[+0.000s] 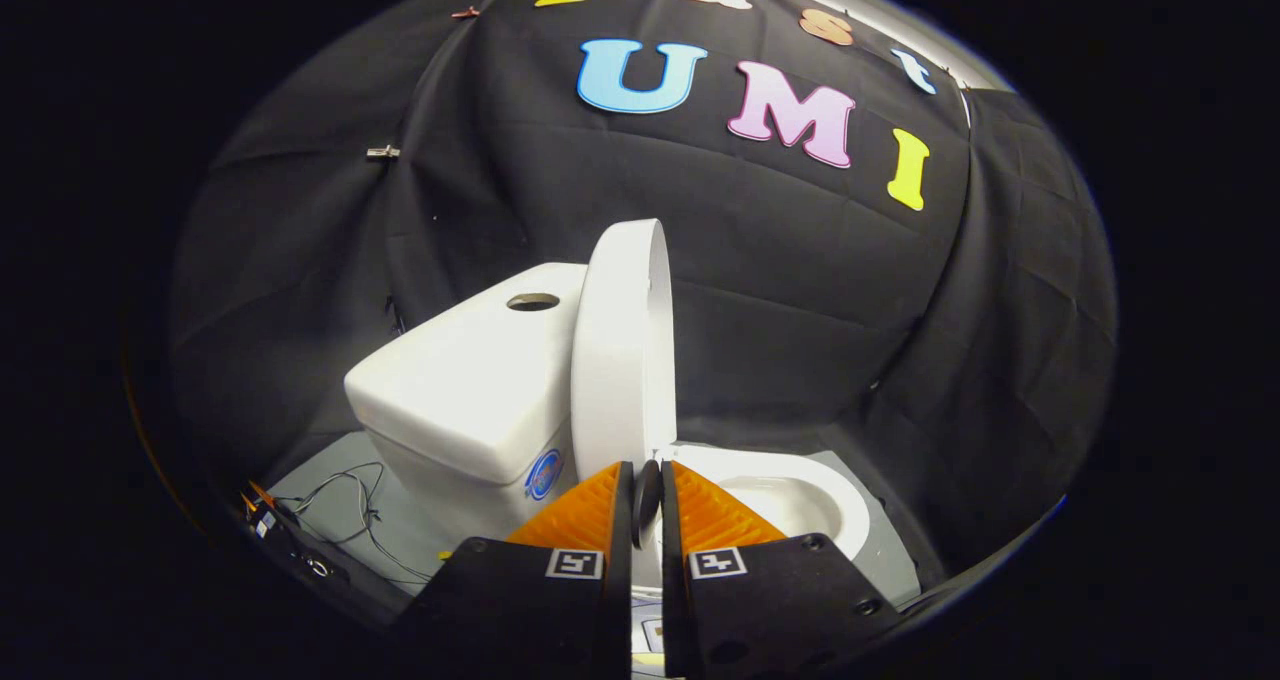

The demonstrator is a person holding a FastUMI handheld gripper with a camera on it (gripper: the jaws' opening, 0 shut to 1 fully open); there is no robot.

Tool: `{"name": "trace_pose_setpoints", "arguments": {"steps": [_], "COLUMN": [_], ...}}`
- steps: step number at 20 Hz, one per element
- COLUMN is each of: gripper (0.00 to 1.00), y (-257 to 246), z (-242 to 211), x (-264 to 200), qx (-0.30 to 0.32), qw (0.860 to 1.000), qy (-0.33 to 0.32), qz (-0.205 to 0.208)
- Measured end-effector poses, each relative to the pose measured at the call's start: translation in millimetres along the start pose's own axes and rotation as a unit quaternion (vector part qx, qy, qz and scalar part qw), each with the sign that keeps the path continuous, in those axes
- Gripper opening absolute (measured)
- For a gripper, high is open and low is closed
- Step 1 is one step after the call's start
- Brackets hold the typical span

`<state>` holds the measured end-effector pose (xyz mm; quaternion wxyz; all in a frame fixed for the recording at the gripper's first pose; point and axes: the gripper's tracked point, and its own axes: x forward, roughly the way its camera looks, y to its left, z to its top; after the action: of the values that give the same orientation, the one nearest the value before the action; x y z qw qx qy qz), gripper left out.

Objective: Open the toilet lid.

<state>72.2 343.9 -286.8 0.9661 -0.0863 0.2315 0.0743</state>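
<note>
A white toilet stands ahead of me, seen from its side. Its lid (622,350) is raised upright and stands close against the tank (470,380), which has a round hole on top. The bowl (800,495) lies uncovered to the right of the lid. My gripper (647,495) is low at the foot of the lid, near the hinge end. Its fingers are drawn close together, with a small dark oval piece (648,498) pinched between the fingertips. I cannot tell whether that piece belongs to the lid.
Black cloth walls close in behind and to both sides of the toilet. The toilet stands on a grey floor panel (340,490). Thin cables (350,505) and a small device (265,520) lie on it to the left of the tank.
</note>
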Motion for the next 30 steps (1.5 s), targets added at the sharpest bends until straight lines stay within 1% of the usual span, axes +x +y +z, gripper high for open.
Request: {"name": "trace_pose_setpoints", "arguments": {"steps": [3,10,12,13,16,17,18,19,22,24,27,30], "gripper": [0.17,0.18,0.2,0.24,0.61,0.78,0.95,1.0,0.99,0.99,0.99,0.99], "y": [8,7,8,11,17,14,14,14,13,16,10,7], "z": [0,1,7,9,9,8,6,5,7,9,19,29], "x": [0,-2,-3,-4,-7,-6,-7,-7,-11,-14,-22,-30], "qx": [-0.007,-0.014,-0.013,-0.01,-0.028,-0.032,-0.028,-0.023,-0.026,-0.027,-0.031,-0.024], "qw": [1.0,1.0,1.0,1.0,0.999,0.999,0.999,0.999,0.999,0.999,0.998,0.998], "qy": [0.001,-0.002,-0.011,-0.016,-0.017,-0.016,-0.015,-0.012,-0.013,-0.017,-0.029,-0.03], "qz": [0.007,0.008,0.015,0.025,0.034,0.028,0.03,0.031,0.028,0.039,0.035,0.045]}}
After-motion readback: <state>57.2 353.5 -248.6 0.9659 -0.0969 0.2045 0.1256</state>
